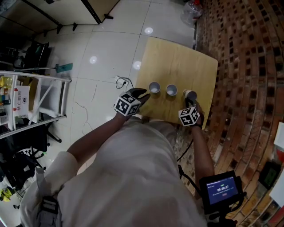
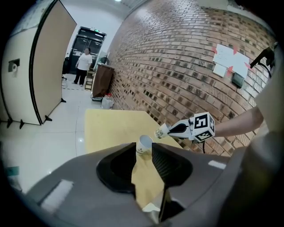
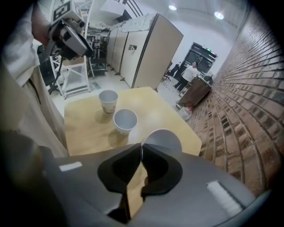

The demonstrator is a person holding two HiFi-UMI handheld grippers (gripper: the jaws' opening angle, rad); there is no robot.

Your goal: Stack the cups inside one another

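Three cups, one wooden table (image 1: 177, 62): mid-frame in the head view, my right gripper (image 1: 191, 99) clamps the right-hand cup (image 1: 190, 93) by its rim; my left gripper (image 1: 143, 93), jaws apart, flanks the left cup (image 1: 154, 87); the middle cup (image 1: 171, 90) stands alone

Workshop corner around a pale wooden table (image 1: 177, 57)

A brick wall (image 1: 248, 53) runs along the table's three o'clock side, with paper notes (image 2: 228, 62) stuck to it. A clear plastic jug (image 1: 191, 11) stands on the white tiled floor (image 1: 106, 57) at twelve o'clock. A white cable (image 1: 120, 81) lies at nine o'clock, with a white rack (image 1: 40, 97) farther out that way. A lit screen (image 1: 220, 189) glows at five o'clock. A person (image 2: 83, 65) stands far off by a dark doorway.
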